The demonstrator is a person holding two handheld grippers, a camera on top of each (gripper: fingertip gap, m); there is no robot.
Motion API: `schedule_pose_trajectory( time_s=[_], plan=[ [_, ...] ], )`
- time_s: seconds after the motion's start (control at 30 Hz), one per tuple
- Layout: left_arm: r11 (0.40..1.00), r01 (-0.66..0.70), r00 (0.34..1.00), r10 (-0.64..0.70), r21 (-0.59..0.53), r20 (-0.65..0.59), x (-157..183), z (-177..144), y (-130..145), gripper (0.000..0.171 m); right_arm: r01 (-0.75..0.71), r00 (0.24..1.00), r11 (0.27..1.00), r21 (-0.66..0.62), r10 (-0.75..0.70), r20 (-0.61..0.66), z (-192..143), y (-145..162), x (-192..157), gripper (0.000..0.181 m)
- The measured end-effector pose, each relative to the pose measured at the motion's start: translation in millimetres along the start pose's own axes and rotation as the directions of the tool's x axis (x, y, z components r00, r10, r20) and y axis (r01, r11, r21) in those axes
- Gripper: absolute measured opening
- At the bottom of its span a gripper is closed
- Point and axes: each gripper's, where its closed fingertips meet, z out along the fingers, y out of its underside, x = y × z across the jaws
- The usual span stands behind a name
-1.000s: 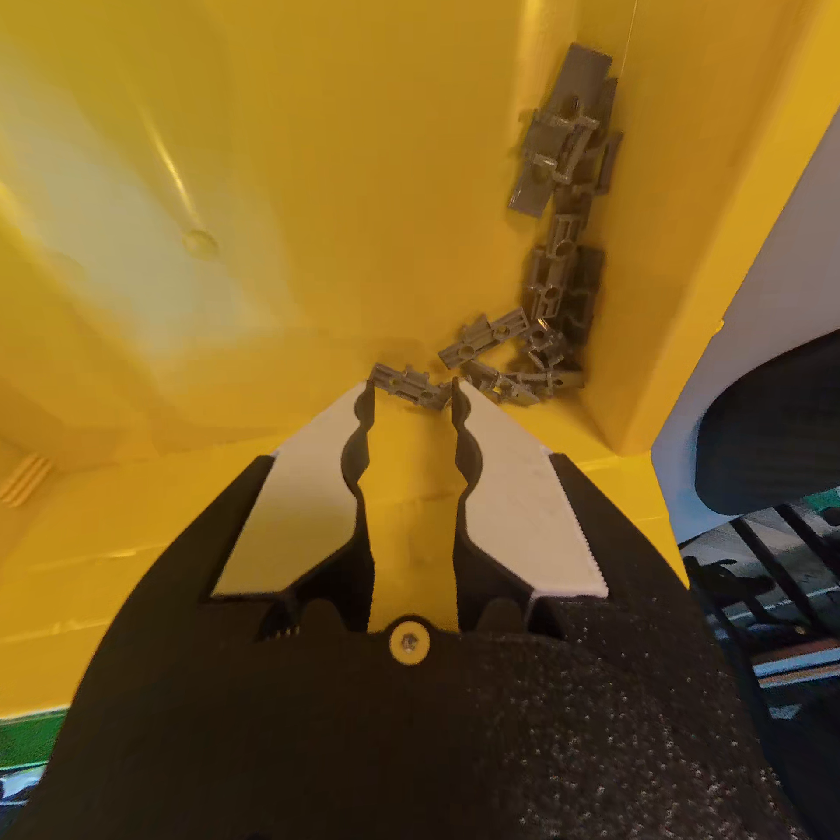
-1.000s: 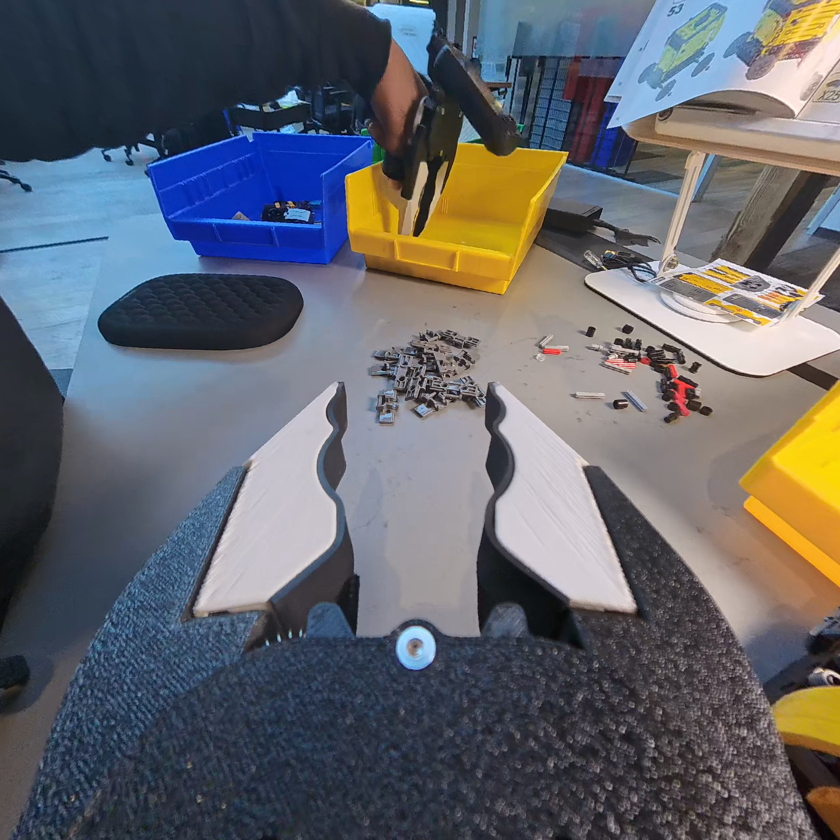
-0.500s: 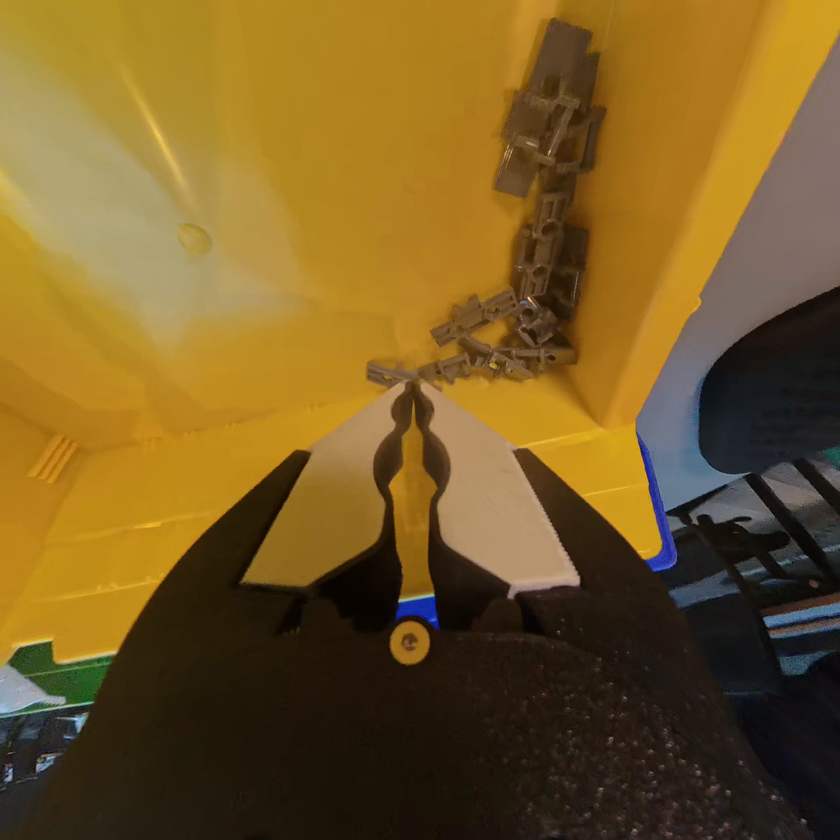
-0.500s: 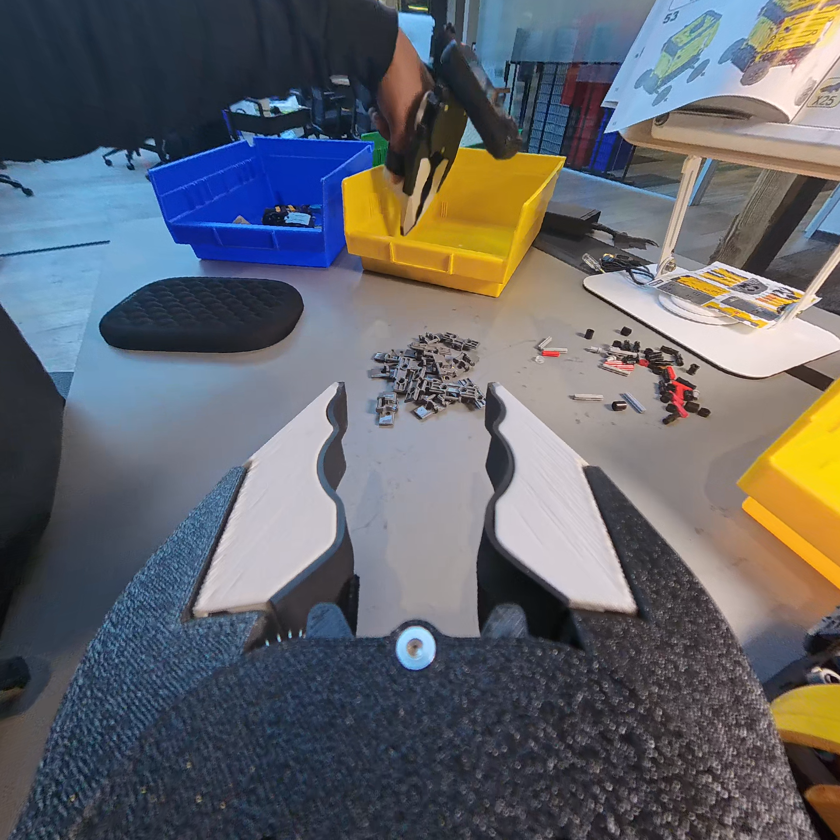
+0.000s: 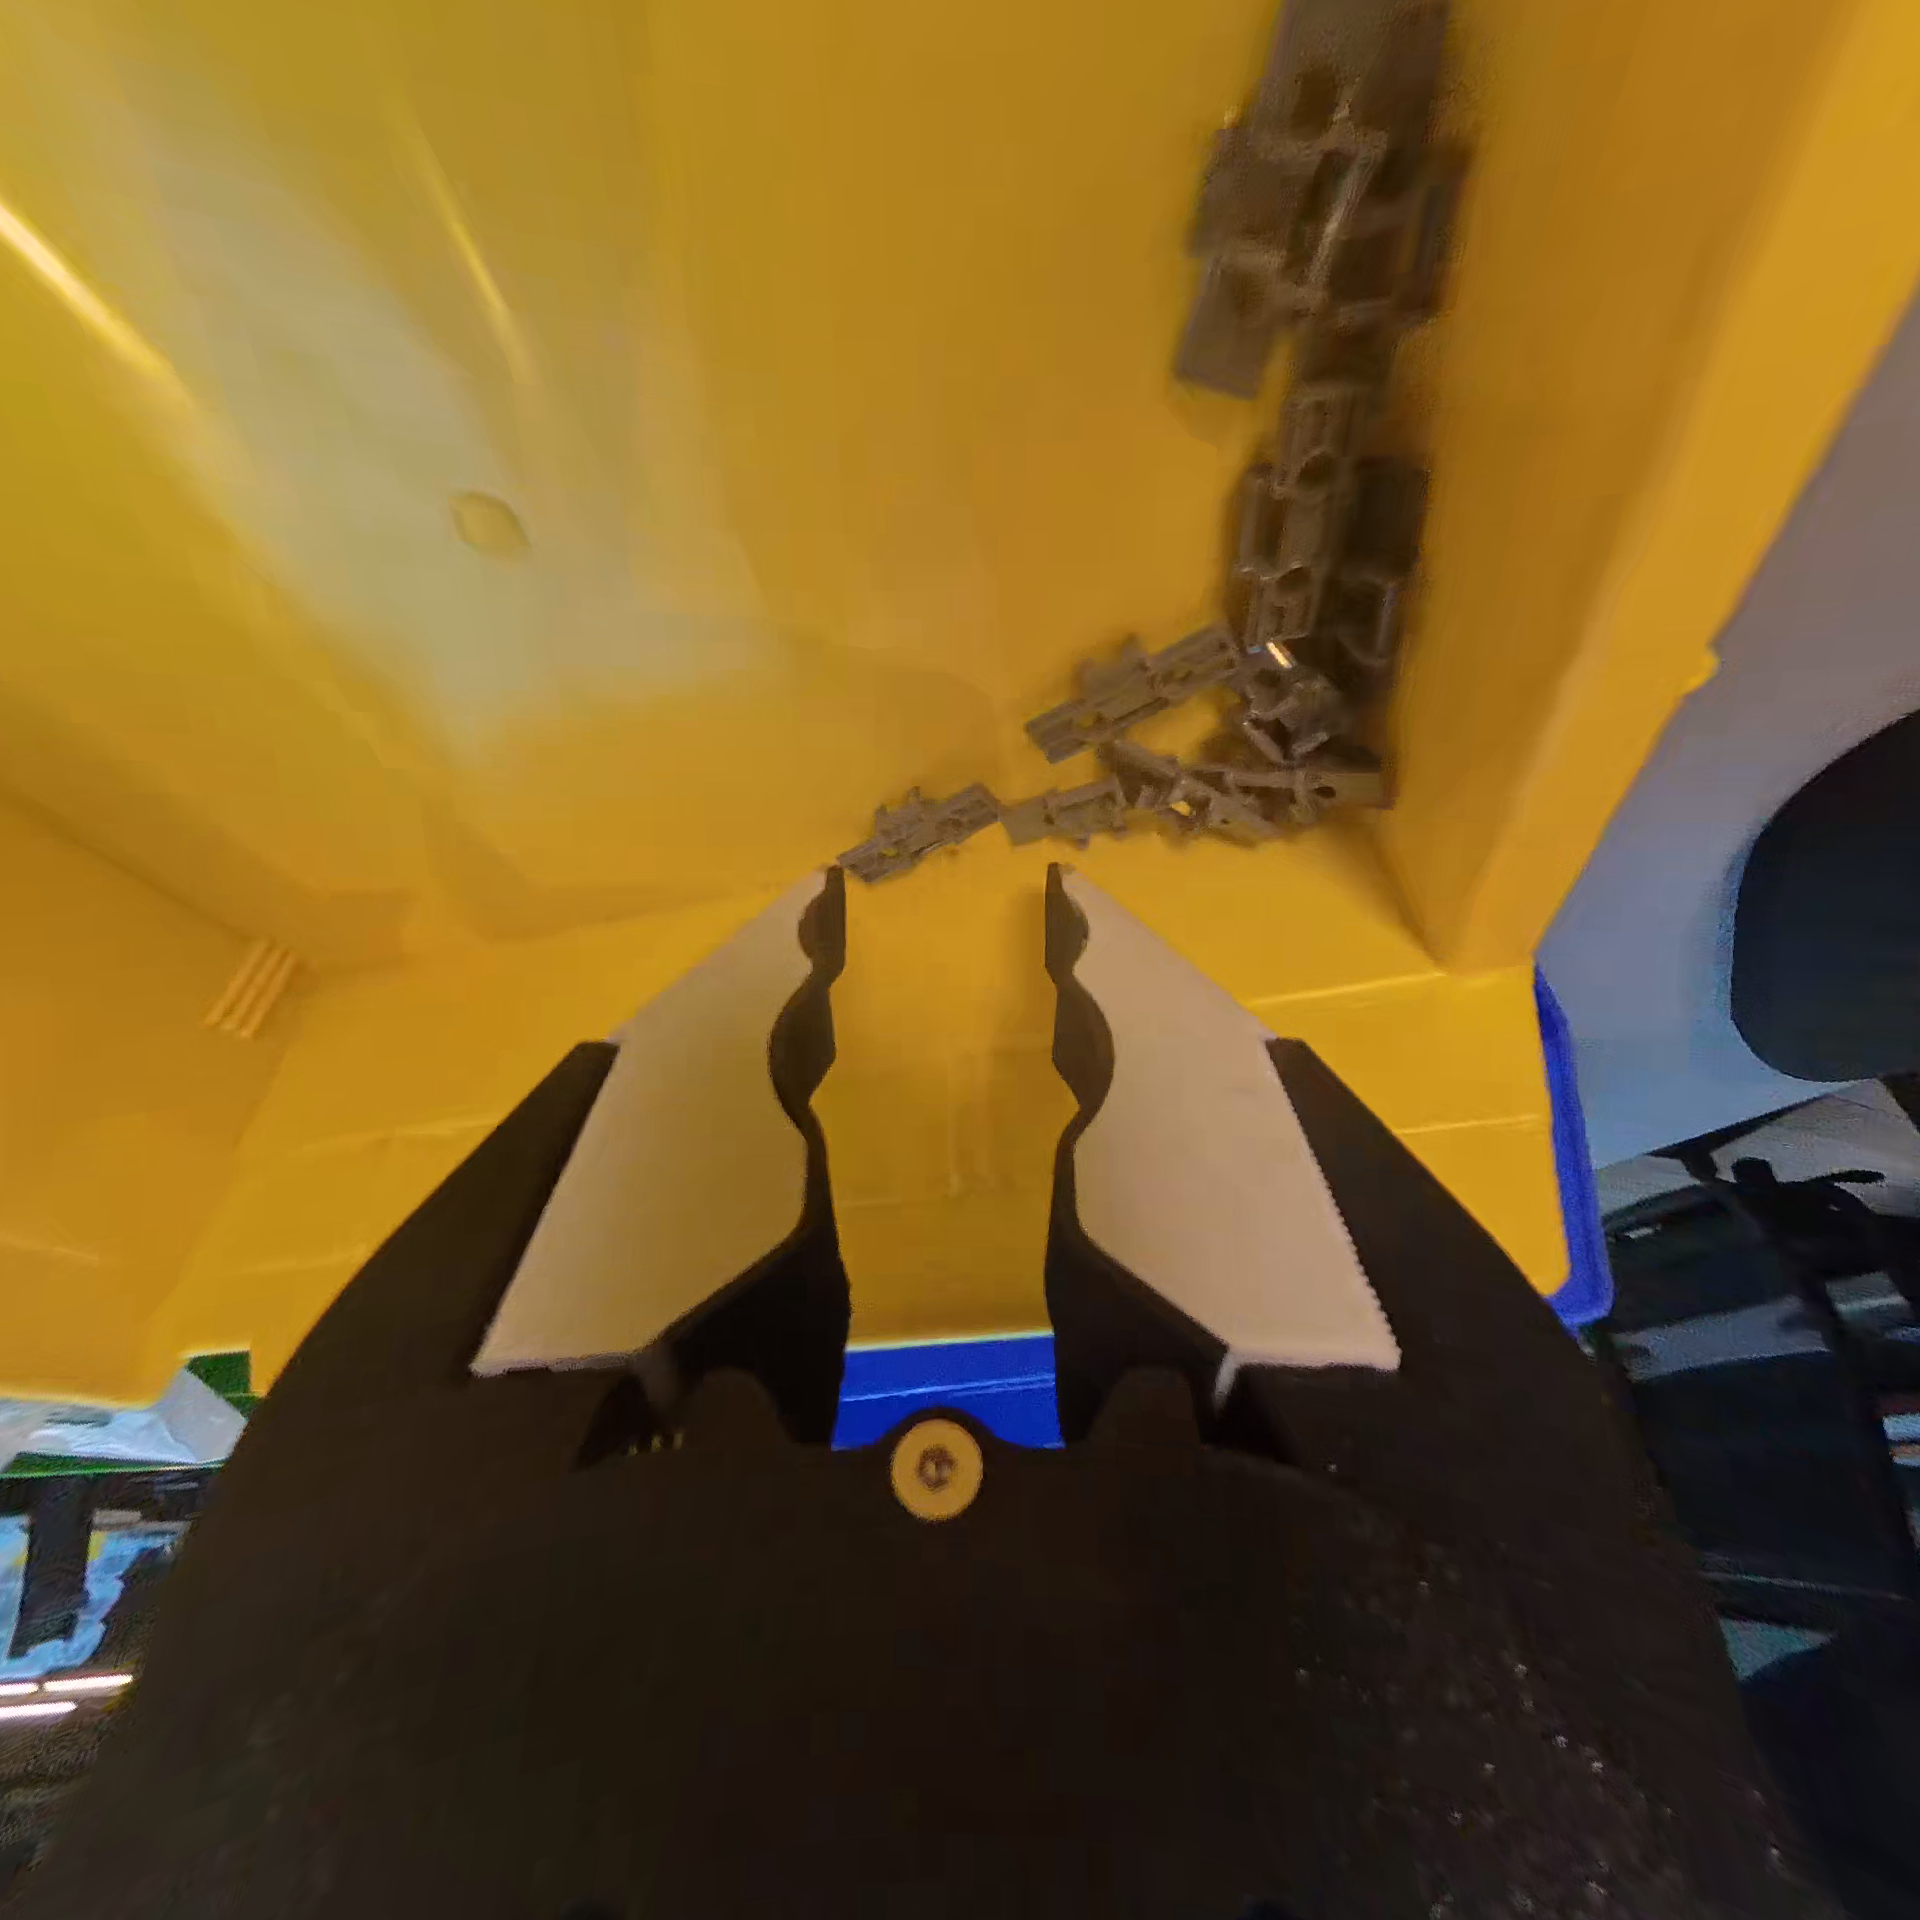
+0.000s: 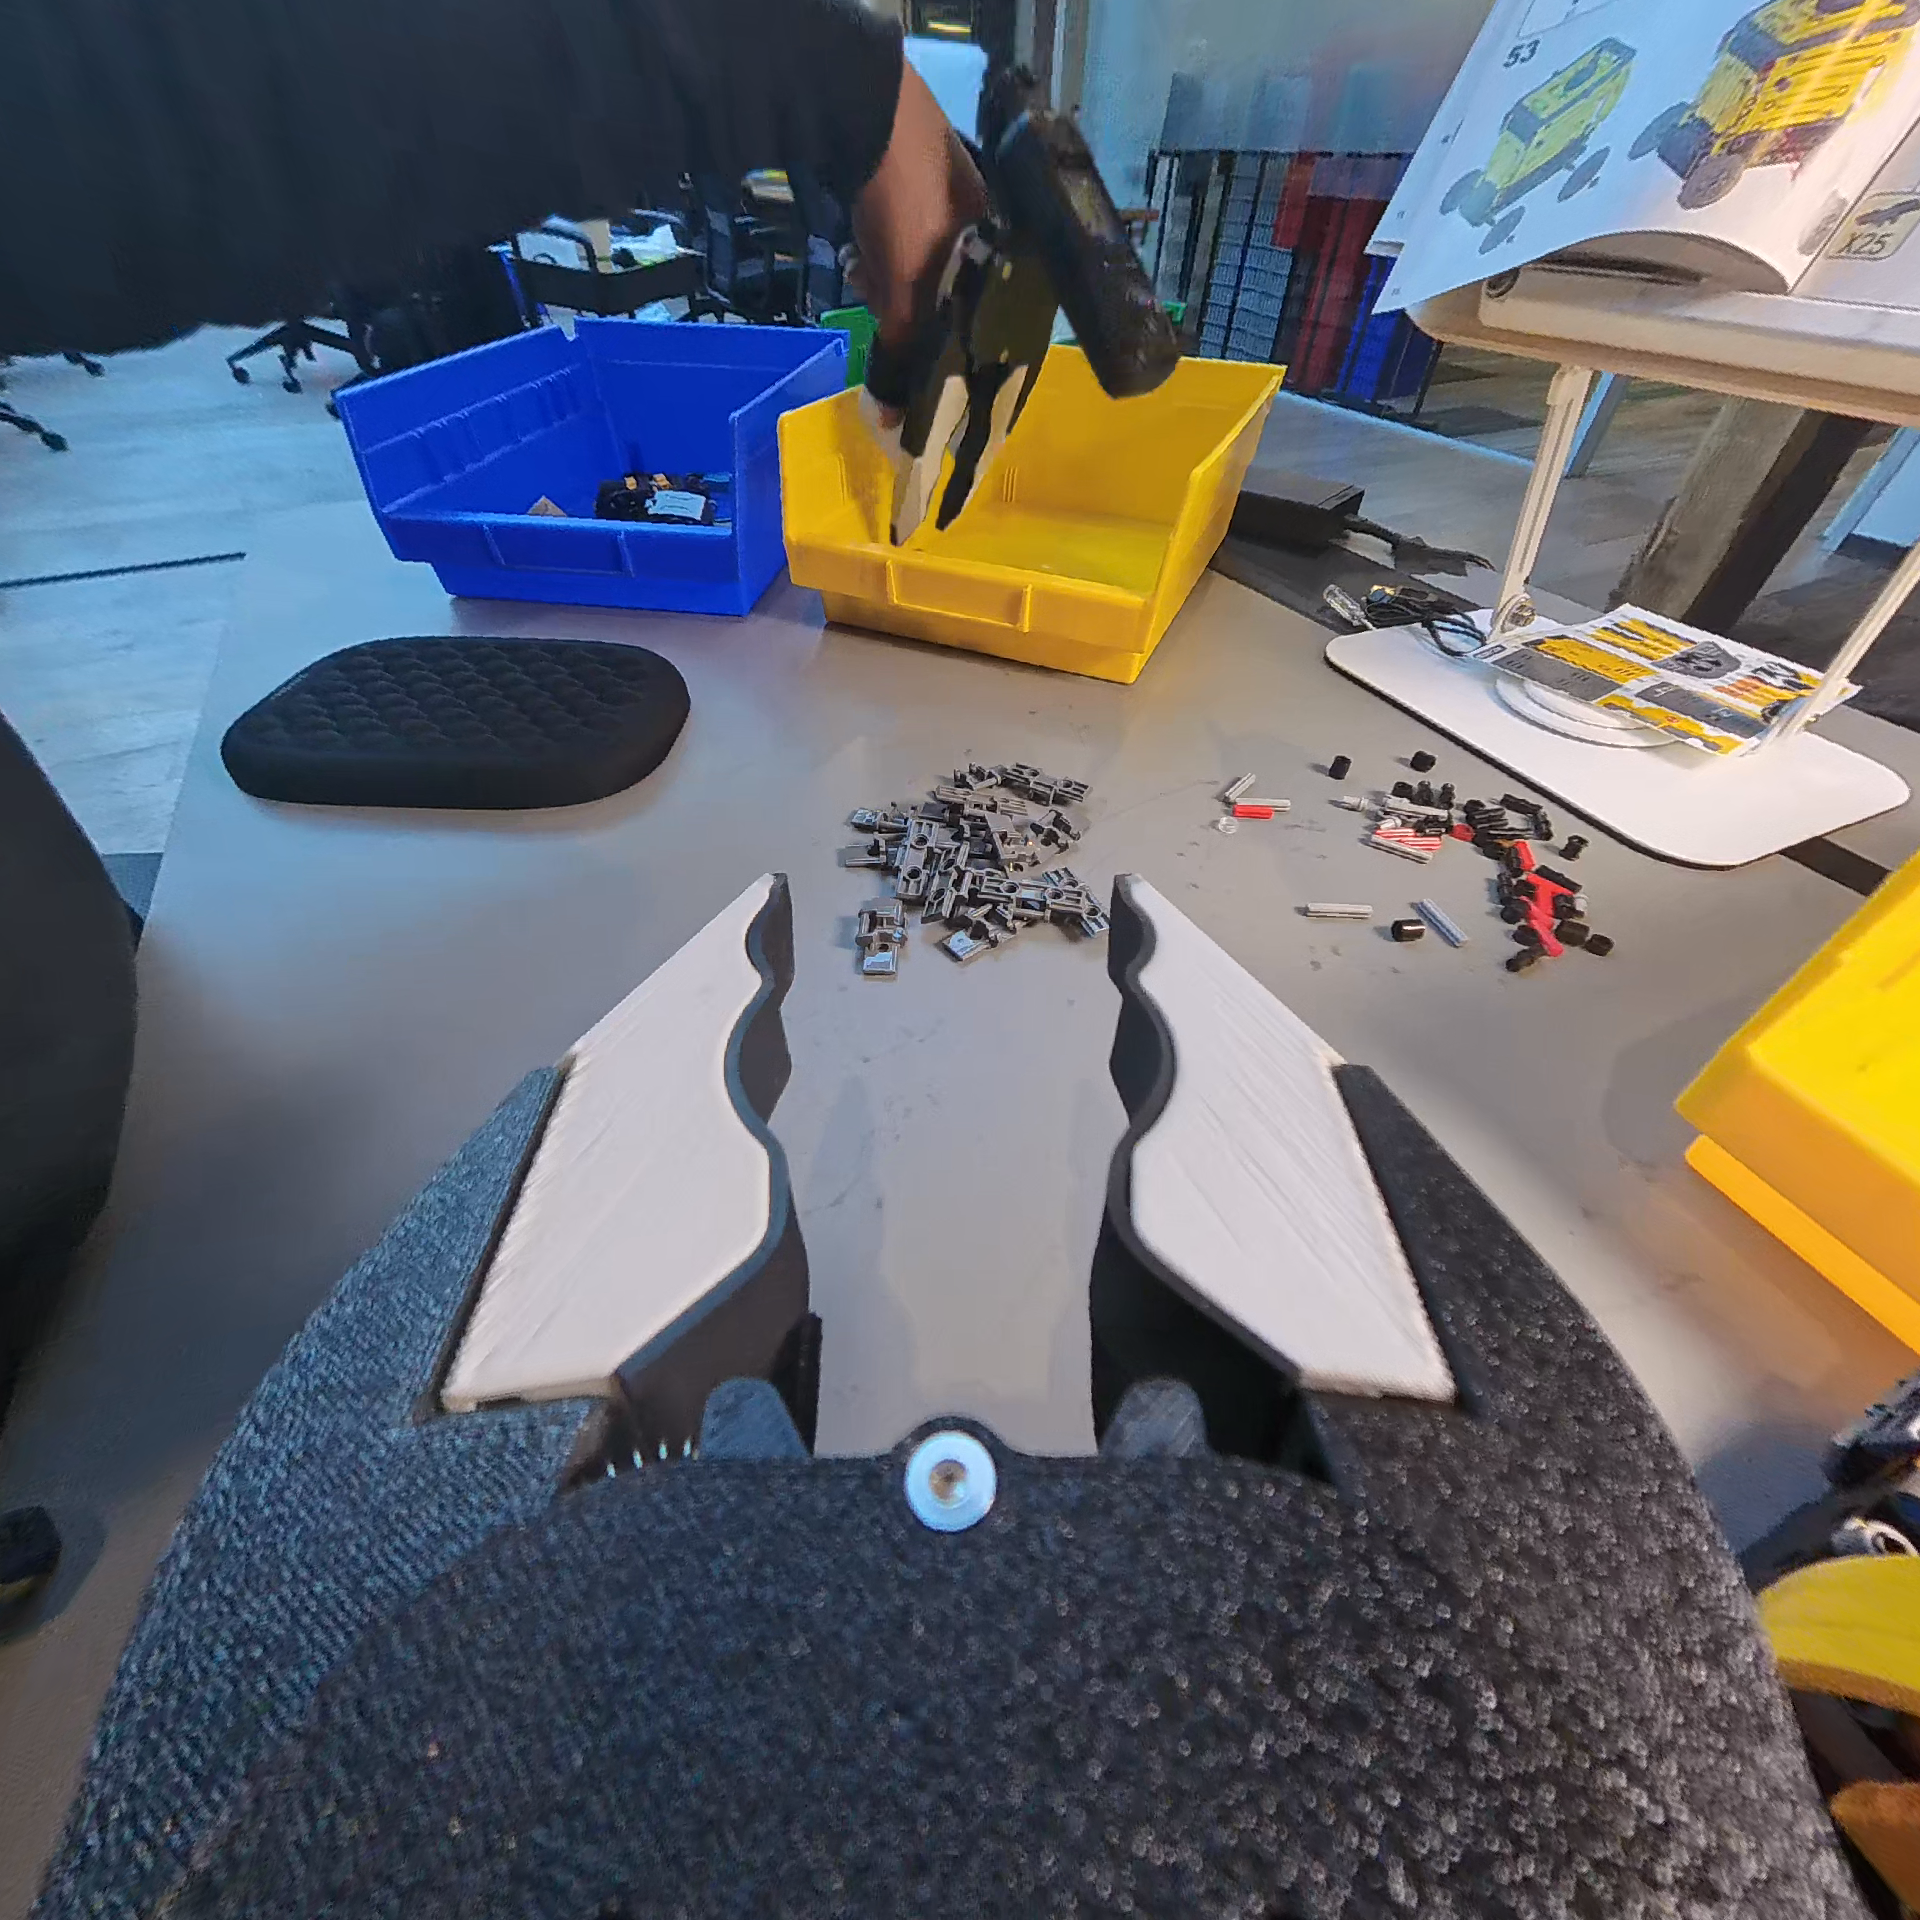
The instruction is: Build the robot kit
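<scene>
**Hand-held grippers: one over the yellow bin, one above the worktop**

Left hand-held gripper (image 5: 940, 883) points down into a yellow plastic storage bin (image 5: 623, 416), its two white fingers parted with a clear gap and nothing between them. Just beyond its fingertips lies a small grey plastic building piece (image 5: 914, 831), close to the left fingertip; whether it touches is hard to tell. A string of similar grey plastic pieces (image 5: 1299, 582) runs up along the bin's right corner, the farthest ones blurred. A blue plastic bin (image 5: 1569, 1143) shows only as a sliver past the yellow rim.

Right hand-held gripper (image 6: 945, 894) hangs over the grey worktop (image 6: 416, 935), fingers wide apart and empty, just short of a loose pile of grey plastic pieces (image 6: 971, 862). Only this view shows the wider layout: the blue bin beside the yellow one, a black padded oval rest (image 6: 457, 717), scattered small black and red pieces (image 6: 1496, 862), an open instruction booklet on a white stand (image 6: 1621, 769), and a person's hand (image 6: 914, 249) in a dark sleeve holding the left hand-held gripper inside the yellow bin. Another yellow bin (image 6: 1808, 1122) is cut off at the right edge. The yellow bin's front wall hides its grey contents in this view.
</scene>
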Motion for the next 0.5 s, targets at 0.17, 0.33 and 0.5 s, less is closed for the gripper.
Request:
schedule_pose_trajectory(
  time_s=[0.17, 0.33, 0.5],
  plan=[
    [0.996, 0.072, 0.996, -0.074, -0.048, -0.057, -7.7, 23.5, 1.5, 0.035, -0.002, 1.0, 1.0, -0.006, 0.002, 0.004, 0.8, 1.3, -0.4, 0.061],
    [0.995, 0.06, 0.997, -0.064, -0.074, -0.052, -14.1, 24.5, 3.1, 0.022, -0.009, 1.0, 1.0, 0.002, 0.009, 0.001, -0.2, 0.2, 0.9, 0.061],
    [1.0, 0.017, 1.0, -0.017, 0.0, -0.015, -9.9, 2.2, -4.4, 0.018, -0.008, 1.0, 1.0, -0.001, 0.008, 0.007, 0.2, 0.8, 0.1, 0.061]
  ],
)
